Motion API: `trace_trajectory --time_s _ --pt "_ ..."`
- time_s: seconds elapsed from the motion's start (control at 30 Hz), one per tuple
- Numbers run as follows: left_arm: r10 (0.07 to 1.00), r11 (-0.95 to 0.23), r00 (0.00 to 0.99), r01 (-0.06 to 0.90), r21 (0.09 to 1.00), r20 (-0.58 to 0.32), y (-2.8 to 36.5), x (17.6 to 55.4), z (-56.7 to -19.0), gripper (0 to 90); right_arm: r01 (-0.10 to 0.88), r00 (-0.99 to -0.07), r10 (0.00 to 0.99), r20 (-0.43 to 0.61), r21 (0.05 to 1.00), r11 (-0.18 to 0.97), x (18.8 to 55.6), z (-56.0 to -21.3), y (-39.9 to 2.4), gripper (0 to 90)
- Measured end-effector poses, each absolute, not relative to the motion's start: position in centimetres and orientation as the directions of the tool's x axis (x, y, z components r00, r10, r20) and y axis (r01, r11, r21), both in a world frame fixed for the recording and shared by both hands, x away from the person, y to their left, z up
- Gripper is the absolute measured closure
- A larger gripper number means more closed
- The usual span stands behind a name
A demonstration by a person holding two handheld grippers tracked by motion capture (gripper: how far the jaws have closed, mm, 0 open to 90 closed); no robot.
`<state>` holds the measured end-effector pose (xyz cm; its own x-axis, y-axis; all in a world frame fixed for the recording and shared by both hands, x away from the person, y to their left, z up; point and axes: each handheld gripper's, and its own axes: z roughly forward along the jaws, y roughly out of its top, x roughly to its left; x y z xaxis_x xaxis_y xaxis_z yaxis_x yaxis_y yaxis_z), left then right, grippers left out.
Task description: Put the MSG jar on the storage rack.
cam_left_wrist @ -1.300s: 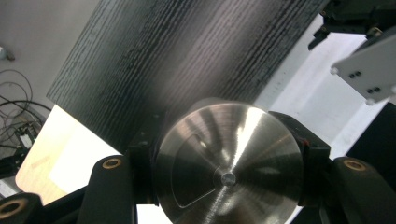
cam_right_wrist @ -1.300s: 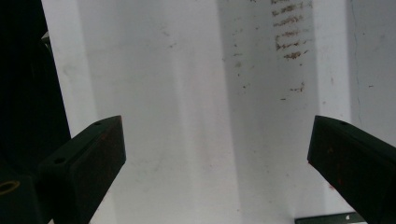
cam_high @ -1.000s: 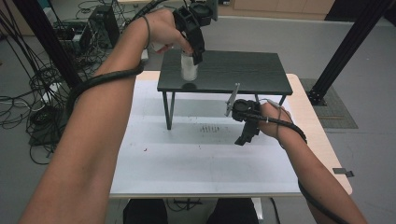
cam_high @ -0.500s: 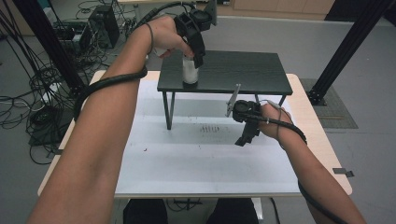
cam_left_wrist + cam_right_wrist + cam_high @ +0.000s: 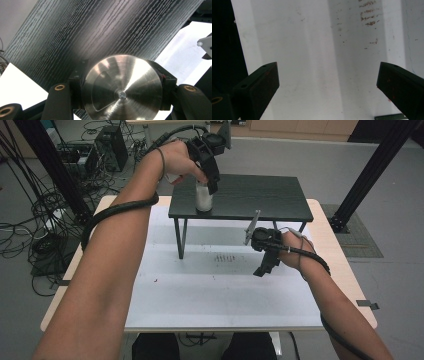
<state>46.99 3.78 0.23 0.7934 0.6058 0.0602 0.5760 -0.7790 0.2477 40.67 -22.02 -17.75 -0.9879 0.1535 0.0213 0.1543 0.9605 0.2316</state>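
The white can (shiny metal top) stands at the near left corner of the black shelf, clenched in the left gripper; the right gripper hovers released over the white table

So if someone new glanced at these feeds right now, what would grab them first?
Probably the left gripper clamped on a white can standing at the near left corner of the black raised shelf; its shiny metal top dominates the left gripper view. Then the right gripper, jaws wide apart over the white table.
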Motion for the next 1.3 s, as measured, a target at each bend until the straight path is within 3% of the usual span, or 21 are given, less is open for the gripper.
trace_trajectory --time_s 1.3 --pt "0.620 -0.762 0.784 0.597 0.251 0.017 4.6 48.1 0.1 42.0 0.172 -0.985 0.170 0.032 0.239 0.956 41.0 -17.9 -22.6 4.0"
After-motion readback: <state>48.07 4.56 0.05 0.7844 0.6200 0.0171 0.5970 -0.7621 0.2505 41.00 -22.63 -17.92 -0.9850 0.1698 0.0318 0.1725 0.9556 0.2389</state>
